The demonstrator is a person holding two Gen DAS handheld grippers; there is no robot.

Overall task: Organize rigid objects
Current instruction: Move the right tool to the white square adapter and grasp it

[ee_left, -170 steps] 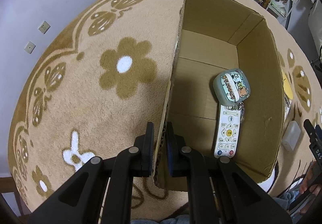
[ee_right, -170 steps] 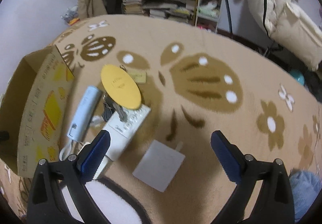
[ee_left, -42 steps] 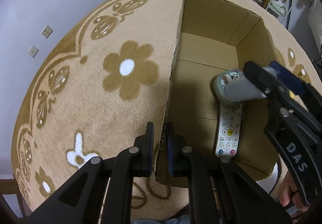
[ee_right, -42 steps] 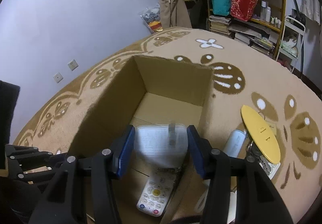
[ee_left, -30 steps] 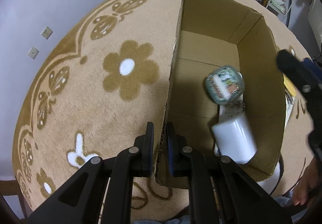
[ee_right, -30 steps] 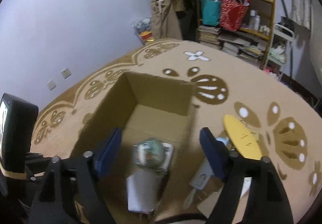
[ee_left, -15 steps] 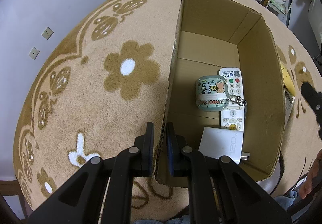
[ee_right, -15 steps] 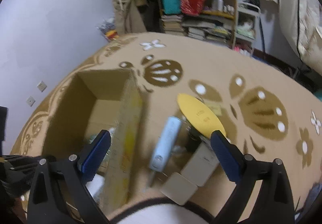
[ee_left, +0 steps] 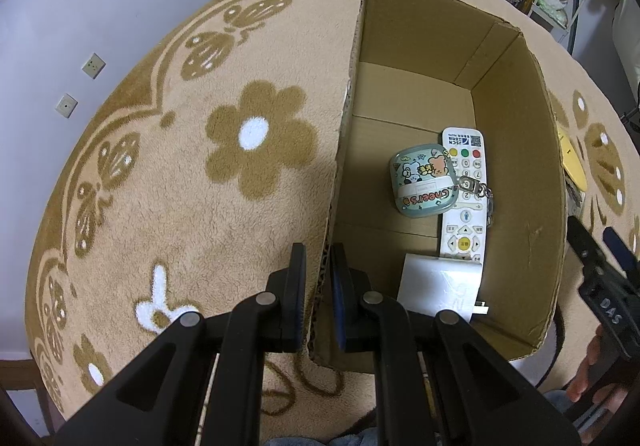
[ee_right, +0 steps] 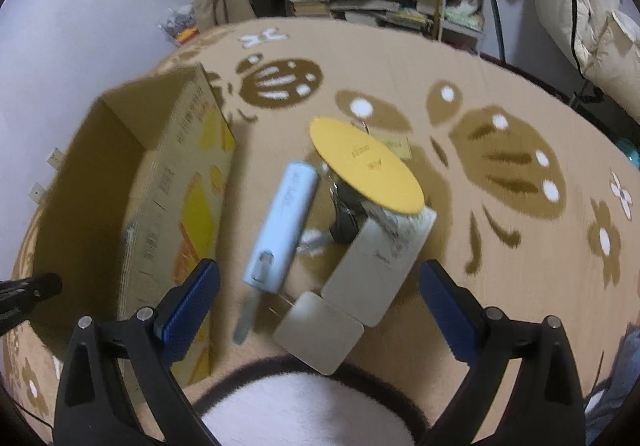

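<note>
Fingers of the left gripper (ee_left: 319, 278) pinch the near wall of the cardboard box (ee_left: 516, 93); beyond them inside lie a white block (ee_left: 438, 286), remote (ee_left: 464, 213) and pouch (ee_left: 424, 179). Right gripper (ee_right: 316, 302) gapes wide above a grey pad (ee_right: 318, 332), blue tube (ee_right: 282, 221) and yellow disc (ee_right: 364, 163).

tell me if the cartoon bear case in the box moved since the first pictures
Yes. The cartoon bear case slid off the white remote's far end to its left side, towards the cardboard box wall clamped by the left gripper.

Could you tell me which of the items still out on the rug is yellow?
The flat yellow oval disc, propped atop the pile; the tube beside it is pale blue.
</note>
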